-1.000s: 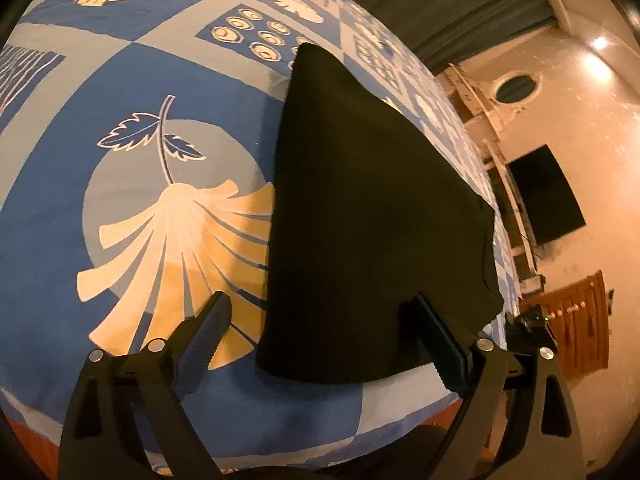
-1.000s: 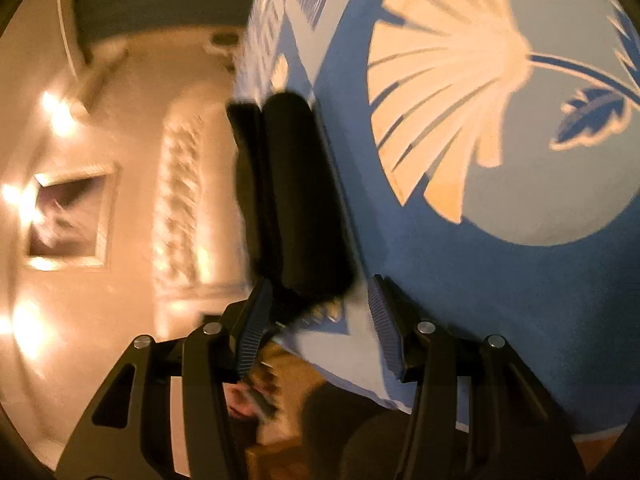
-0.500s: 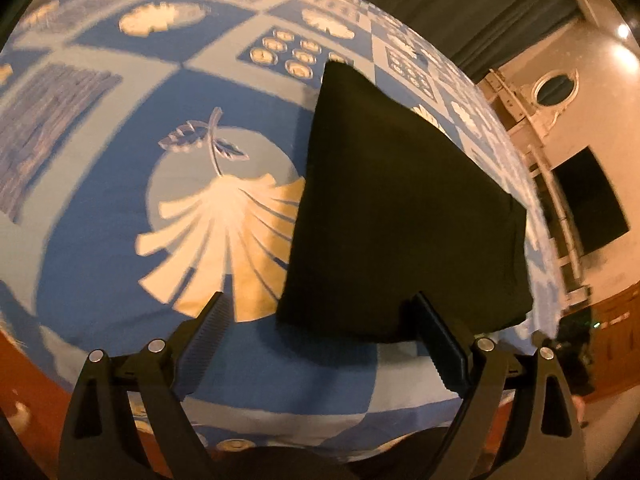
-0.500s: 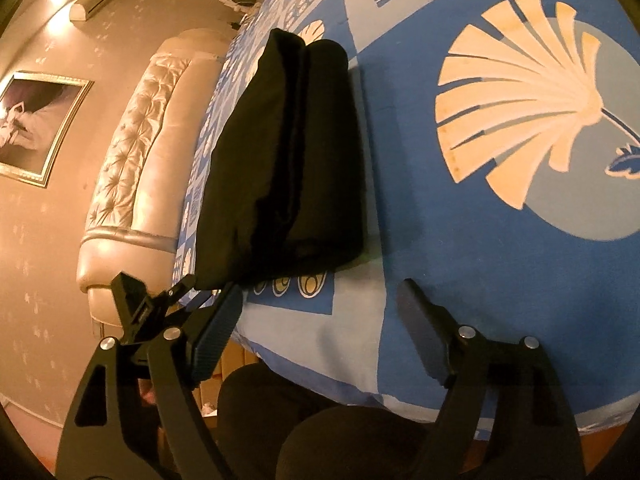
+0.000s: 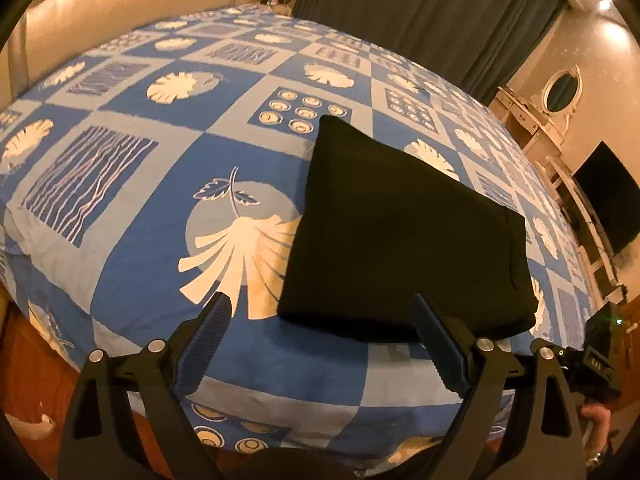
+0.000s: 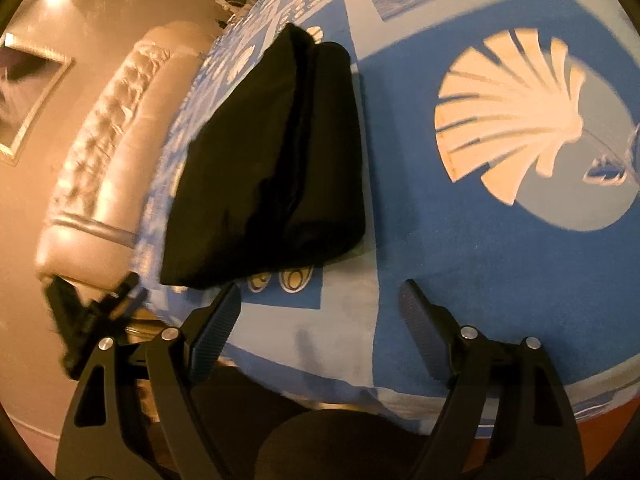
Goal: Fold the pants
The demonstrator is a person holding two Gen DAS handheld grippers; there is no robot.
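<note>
The black pants (image 5: 400, 236) lie folded into a compact thick bundle on the blue patterned bedspread (image 5: 160, 208) near the bed's front edge. In the right wrist view the pants (image 6: 276, 168) show stacked layers with a fold line down the middle. My left gripper (image 5: 322, 312) is open and empty, held back just short of the bundle's near edge. My right gripper (image 6: 320, 300) is open and empty, above the bed edge just short of the bundle's end.
A cream tufted headboard (image 6: 104, 152) stands at the bed's far side. Dark curtains (image 5: 420, 12), a dresser with an oval mirror (image 5: 560, 88) and a black TV (image 5: 608, 200) line the walls. The bed edge (image 5: 280, 436) drops off below my grippers.
My right gripper let go of the pants and opened, then drew back. My left gripper pulled back and up from the bundle, so more of the bed shows.
</note>
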